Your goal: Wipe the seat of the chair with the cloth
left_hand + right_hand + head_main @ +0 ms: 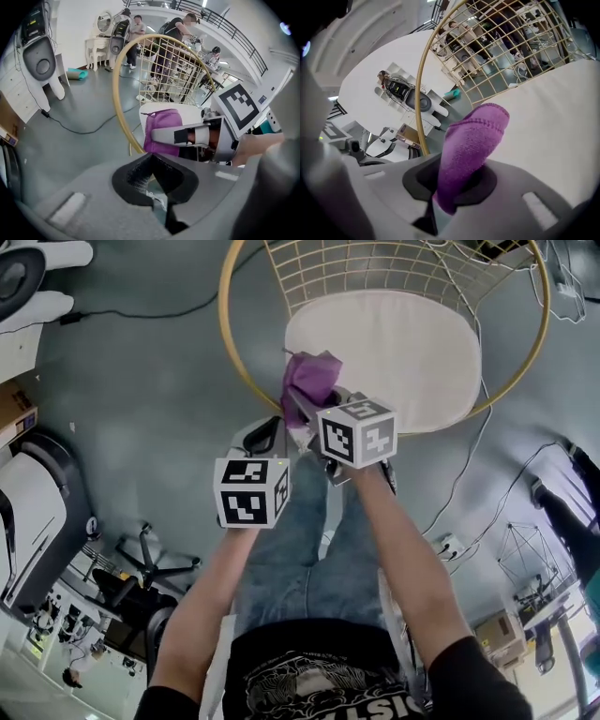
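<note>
While the right gripper (450, 187) has its jaws closed tight on the lower end of the purple cloth (471, 140), the free end of the cloth stands up past the jaws in a loose fold, with the white seat (553, 122) of the chair spread out just beyond it. From the head view the cloth (309, 381) sits at the near left edge of the seat (403, 352), close to the gold ring (225, 315) of the frame. No view settles whether the fabric already presses on the cushion or hangs just above it. The left gripper (152, 173) is held lower and to the left, off the chair and over the floor. Its jaws are together with nothing between them, and it takes no part in the work. The step in hand looks like the approach or the very start of wiping, since almost the whole seat lies uncovered to the right and toward the wire back (375, 268). The next move probably calls for tipping the right gripper so the loose fold lies flat on the cushion, then drawing it across in broad passes. The hard jaws should stay off the fabric of the seat and clear of the ring.
</note>
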A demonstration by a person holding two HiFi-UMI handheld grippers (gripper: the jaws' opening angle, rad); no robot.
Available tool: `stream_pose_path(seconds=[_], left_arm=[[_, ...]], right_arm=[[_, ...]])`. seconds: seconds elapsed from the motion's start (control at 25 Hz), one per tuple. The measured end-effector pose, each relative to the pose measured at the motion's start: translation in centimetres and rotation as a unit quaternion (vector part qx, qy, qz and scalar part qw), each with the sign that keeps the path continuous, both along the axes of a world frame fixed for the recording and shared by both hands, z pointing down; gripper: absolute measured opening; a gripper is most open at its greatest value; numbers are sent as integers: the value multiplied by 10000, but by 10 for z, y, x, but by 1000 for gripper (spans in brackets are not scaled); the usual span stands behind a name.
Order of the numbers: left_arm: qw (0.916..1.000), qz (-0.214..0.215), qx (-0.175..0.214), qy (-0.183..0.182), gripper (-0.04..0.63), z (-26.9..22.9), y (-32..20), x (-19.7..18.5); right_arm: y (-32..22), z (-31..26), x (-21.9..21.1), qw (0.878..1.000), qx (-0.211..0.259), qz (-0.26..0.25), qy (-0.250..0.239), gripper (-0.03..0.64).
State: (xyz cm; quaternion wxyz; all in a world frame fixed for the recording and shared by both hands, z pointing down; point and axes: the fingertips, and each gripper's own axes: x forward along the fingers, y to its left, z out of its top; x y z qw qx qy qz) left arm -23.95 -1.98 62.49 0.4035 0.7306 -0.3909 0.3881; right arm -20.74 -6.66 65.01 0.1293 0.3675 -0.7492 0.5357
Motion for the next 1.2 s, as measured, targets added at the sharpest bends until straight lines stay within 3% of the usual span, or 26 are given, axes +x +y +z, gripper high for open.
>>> stream_pose_path(seconds=[0.36,1.2], left_arm=[[9997,-66,59,211,2,6,-7,26],[9995,-237,-50,187,2,17,15,119]], right_arm=[[17,6,25,9999,-93,45,10,58],[56,34,119,9985,-534,-27,149,58]])
